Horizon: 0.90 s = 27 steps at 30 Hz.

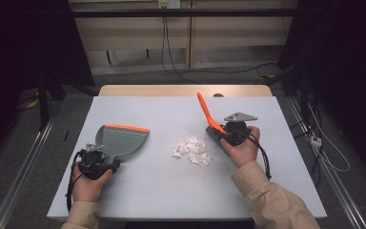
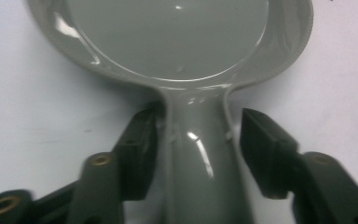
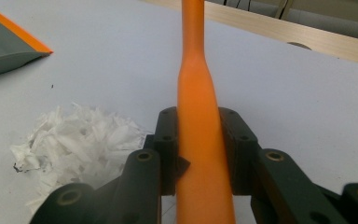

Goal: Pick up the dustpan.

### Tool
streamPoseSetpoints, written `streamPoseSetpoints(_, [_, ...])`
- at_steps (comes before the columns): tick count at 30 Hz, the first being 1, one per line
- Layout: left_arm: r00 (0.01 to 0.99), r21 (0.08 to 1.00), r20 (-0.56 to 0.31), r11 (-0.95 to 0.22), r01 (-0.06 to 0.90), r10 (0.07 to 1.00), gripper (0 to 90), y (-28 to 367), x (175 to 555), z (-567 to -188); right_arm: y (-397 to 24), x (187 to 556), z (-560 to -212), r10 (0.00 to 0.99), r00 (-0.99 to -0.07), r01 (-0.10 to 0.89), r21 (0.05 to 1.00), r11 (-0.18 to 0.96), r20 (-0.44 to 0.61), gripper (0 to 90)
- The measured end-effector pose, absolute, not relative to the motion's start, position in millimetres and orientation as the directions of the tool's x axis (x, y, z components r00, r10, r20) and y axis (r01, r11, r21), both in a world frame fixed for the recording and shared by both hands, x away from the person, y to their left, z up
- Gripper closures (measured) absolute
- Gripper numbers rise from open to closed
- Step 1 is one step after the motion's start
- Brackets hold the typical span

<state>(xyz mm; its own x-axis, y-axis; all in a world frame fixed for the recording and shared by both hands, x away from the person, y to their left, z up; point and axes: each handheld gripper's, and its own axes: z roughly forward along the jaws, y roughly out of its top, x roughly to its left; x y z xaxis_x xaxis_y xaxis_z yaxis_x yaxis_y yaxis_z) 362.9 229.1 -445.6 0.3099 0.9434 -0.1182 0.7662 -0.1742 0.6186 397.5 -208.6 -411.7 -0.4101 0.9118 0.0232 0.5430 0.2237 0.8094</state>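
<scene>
Overhead arrangement. A white surface (image 1: 171,191) lies over a wooden top whose far edge shows as a pale strip; the floor around it is grey, cables run along a light wall panel beyond, and dark drapes close both sides. A metal rail runs along the floor on each side.

Landmark: the pile of shredded white paper (image 1: 192,150), near the middle of the surface.

Left of the pile, well apart from it, lies the grey dustpan (image 1: 120,139), flat on the surface, its orange lip (image 1: 127,127) turned to the far side and its handle pointing toward the person. The left tongs (image 1: 96,157) straddle that handle; in the left gripper view the handle (image 2: 200,158) stands between the jaws, one pad at its side and the other with a slim gap, so a firm grip cannot be confirmed.

Right of the pile, just beside it, the right tongs (image 1: 224,136) are clamped on the orange brush handle (image 1: 207,113), which rises tilted away from the person. In the right gripper view both pads press the handle (image 3: 198,135), with the paper (image 3: 74,144) to the side.

Nothing lies between dustpan and pile; the brush head is hidden behind the hand.
</scene>
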Motion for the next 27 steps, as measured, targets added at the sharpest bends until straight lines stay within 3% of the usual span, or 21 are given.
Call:
streamPoseSetpoints(4, [0.286,0.626,-0.089,-0.169,0.761,0.954,62.7,228.4,368.7,-445.9,-207.7,397.6,-411.6,0.909,-0.416,0.541,0.808,0.232,0.017,71.7])
streamPoseSetpoints(16, [0.463,0.647,-0.096,-0.298,0.701,0.881,63.5,249.4,350.5,-422.6,-214.9,399.1,-410.9,0.915,-0.402,0.541,0.814,0.213,0.027,71.7])
streamPoseSetpoints(27, [0.686,0.628,-0.126,-0.478,0.614,0.716,63.4,221.7,327.1,-419.0,-210.8,400.1,-412.9,0.918,-0.396,0.536,0.820,0.202,0.032,71.7])
